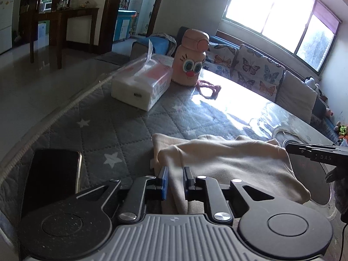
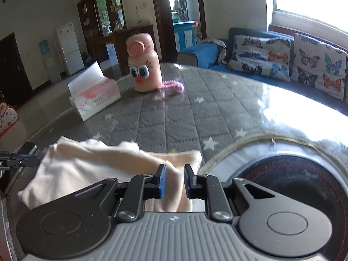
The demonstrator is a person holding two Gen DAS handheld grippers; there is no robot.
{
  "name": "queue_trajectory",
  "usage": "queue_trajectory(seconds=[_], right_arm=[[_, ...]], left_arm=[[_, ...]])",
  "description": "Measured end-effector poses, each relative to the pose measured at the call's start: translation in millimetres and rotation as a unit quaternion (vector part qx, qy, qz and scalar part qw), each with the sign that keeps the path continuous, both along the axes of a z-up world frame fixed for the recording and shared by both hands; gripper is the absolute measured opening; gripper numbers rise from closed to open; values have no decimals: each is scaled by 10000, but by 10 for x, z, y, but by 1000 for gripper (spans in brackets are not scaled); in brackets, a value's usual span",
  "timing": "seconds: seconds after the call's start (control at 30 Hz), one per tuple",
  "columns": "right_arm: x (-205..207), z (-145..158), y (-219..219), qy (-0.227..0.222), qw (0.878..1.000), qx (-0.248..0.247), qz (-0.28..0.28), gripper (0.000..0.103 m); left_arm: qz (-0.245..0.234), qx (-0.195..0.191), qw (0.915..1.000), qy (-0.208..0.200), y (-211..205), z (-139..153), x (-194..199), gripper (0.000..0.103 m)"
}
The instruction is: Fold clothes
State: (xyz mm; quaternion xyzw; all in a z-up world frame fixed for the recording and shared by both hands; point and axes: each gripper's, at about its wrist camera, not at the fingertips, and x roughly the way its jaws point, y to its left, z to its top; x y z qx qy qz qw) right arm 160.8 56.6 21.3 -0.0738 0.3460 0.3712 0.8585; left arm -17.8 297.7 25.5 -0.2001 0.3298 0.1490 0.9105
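Observation:
A cream garment point(image 1: 228, 163) lies bunched on the grey star-quilted table point(image 1: 113, 130). My left gripper point(image 1: 175, 174) is shut on the garment's near edge, cloth pinched between its blue pads. My right gripper point(image 2: 174, 173) is shut on the other end of the same garment point(image 2: 91, 165), lifting a fold. The right gripper's fingers show at the right edge of the left wrist view point(image 1: 313, 152), and the left gripper's fingers show at the left edge of the right wrist view point(image 2: 19, 161).
A black phone point(image 1: 52, 178) lies at the table's near left. A tissue pack point(image 1: 141, 82), a pink cartoon bottle point(image 1: 191, 61) and a pink hair band point(image 1: 208, 89) stand farther back. A round black hotplate point(image 2: 293, 191) is set into the table. A sofa with butterfly cushions point(image 2: 282, 56) lies beyond.

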Motion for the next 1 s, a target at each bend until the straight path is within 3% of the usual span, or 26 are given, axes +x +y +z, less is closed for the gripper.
queue_trajectory(seconds=[0.33,0.4,0.73,1.0], right_arm=[[-34,-38,291,65,9995,54,308,18],[-23,-59,344,100,9993,78,340,23],[48,-216,615,217,9987,123,446,23],[26,-260,655,117,9987,45,487,24]], left_arm=[[-263,170,9995,-38,-114,52,295,18],[-359,182,9992,-11,-143,24,397,18],[-529,300,9979,204,-211,-154,837,18],[-522,322,9978,236,-199,-214,872,18]])
